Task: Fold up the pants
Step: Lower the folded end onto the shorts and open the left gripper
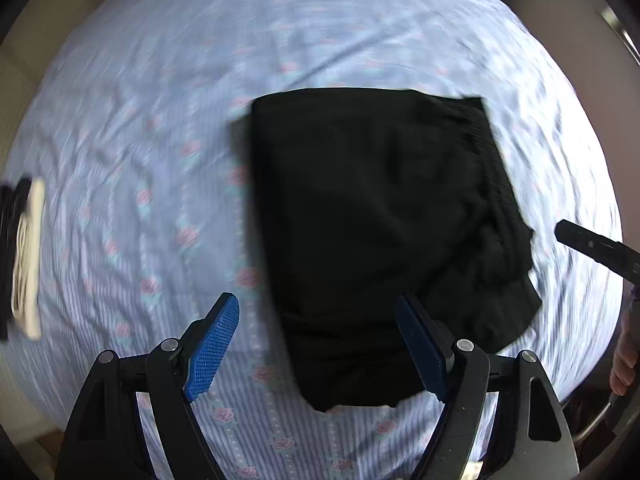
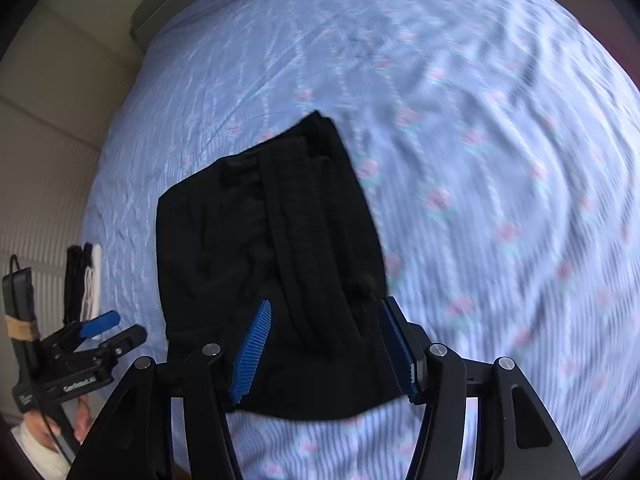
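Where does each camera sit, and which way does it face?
Left wrist: on the left gripper, looking down along its open blue fingers at the folded black pants on the bedsheet; the right gripper's tip and a hand show at the right edge.
Right wrist: on the right gripper, open, above the pants; the left gripper and its hand show lower left.
Shared: pants, sheet, and a black-and-white item at the bed's edge.
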A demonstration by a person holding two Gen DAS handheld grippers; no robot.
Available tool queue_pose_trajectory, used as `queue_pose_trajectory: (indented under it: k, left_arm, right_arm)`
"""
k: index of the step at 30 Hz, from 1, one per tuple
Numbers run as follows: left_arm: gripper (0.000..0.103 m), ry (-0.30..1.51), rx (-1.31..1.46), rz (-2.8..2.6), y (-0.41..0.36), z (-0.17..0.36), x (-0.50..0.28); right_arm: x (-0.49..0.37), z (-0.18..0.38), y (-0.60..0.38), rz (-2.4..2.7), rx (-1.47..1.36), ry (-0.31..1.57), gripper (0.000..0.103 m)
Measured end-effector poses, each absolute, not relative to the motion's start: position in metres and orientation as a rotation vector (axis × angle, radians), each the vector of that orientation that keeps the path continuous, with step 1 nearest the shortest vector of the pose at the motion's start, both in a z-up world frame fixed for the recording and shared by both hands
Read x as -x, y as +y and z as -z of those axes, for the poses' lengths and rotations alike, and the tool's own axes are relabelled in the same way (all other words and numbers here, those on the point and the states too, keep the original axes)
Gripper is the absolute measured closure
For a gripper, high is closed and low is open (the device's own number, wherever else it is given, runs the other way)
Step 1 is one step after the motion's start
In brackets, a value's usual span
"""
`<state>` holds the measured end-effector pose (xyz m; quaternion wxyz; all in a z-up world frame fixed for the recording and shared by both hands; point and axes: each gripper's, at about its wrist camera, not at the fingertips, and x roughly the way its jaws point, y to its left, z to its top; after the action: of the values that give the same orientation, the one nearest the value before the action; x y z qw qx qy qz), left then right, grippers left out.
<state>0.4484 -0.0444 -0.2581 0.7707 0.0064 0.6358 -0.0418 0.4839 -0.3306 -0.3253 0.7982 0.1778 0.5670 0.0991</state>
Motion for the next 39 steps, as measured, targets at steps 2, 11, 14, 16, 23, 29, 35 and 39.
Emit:
queue_pose_trajectory:
  k: [2, 11, 14, 16, 23, 29, 35, 39]
  left_arm:
    - [0.023, 1.390, 0.050, 0.058, -0.033, 0.262, -0.449]
    - [0.023, 1.411, 0.100, 0.052, -0.023, 0.264, -0.431]
    - [0.023, 1.416, 0.104, 0.054, -0.022, 0.265, -0.428]
    - [0.023, 1.419, 0.101, 0.048, -0.020, 0.266, -0.429]
    - [0.023, 1.411, 0.100, 0.053, -0.022, 0.262, -0.429]
    - [0.023, 1.404, 0.093, 0.050, -0.022, 0.256, -0.423]
    - [0.023, 1.396, 0.102, 0.016, -0.009, 0.251, -0.407]
    - [0.023, 1.381, 0.112, -0.001, 0.003, 0.244, -0.390]
  right_arm:
    - [-0.502, 0.334, -0.318, -0.240, -0.349, 1.245, 0.046]
    - [-0.525, 0.379, -0.290, -0.199, -0.248, 1.368, 0.055]
    - [-0.515, 0.366, -0.274, -0.193, -0.132, 1.318, 0.072]
    - [-0.507, 0.354, -0.265, -0.190, -0.063, 1.277, 0.077]
    - [-0.509, 0.351, -0.283, -0.096, -0.049, 1.265, 0.079]
    - [-0.514, 0.367, -0.312, -0.023, -0.150, 1.340, 0.046]
    - [-0.486, 0.344, -0.330, 0.016, -0.228, 1.275, 0.036]
    - [-0.465, 0.322, -0.324, 0.000, -0.256, 1.225, 0.035]
